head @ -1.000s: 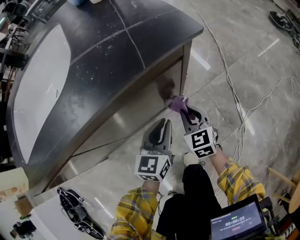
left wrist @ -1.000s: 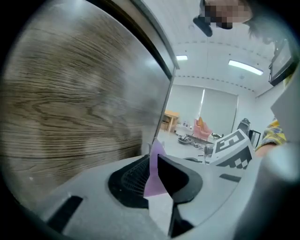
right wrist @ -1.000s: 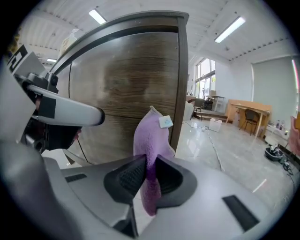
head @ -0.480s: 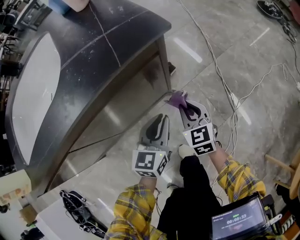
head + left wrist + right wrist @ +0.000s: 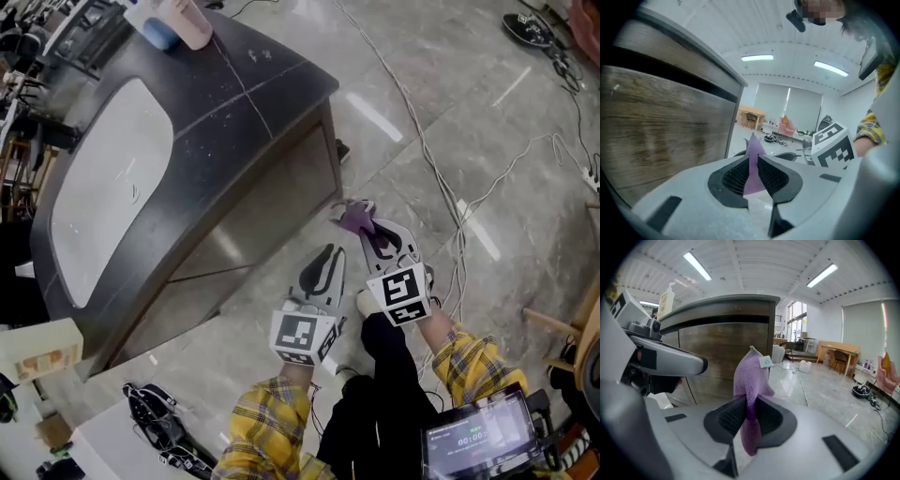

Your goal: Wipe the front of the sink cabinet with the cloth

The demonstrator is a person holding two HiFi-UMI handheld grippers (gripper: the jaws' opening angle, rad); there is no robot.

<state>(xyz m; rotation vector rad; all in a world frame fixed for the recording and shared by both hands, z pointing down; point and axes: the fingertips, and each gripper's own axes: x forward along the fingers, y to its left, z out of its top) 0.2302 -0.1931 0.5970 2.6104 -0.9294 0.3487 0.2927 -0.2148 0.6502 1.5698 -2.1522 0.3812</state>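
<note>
Grey tiled floor [image 5: 506, 131], crossed by cables [image 5: 441, 169], surrounds the sink cabinet [image 5: 258, 220].

Head view: my right gripper [image 5: 367, 225] is clamped on the purple cloth [image 5: 354, 217]. It is near the cabinet's right front corner but clear of the front panel [image 5: 234, 234]. My left gripper [image 5: 328, 251] sits just beside it, with nothing visible at its tips.

Left gripper view: the jaws are drawn together to a slit. Purple shows in that slit. I judge it to be the cloth on the right gripper beyond, not a second grasp. The wooden front panel fills the left of the view, apart from the jaws.

Right gripper view: both jaws pinch the cloth mid-length. One end stands above them and the other hangs below. The front panel lies ahead, untouched.

Status: the cloth is secured but not in contact with the panel. No streak or damp mark is visible, so wiped coverage cannot be confirmed. Remaining: press the cloth to the panel and sweep across.
</note>
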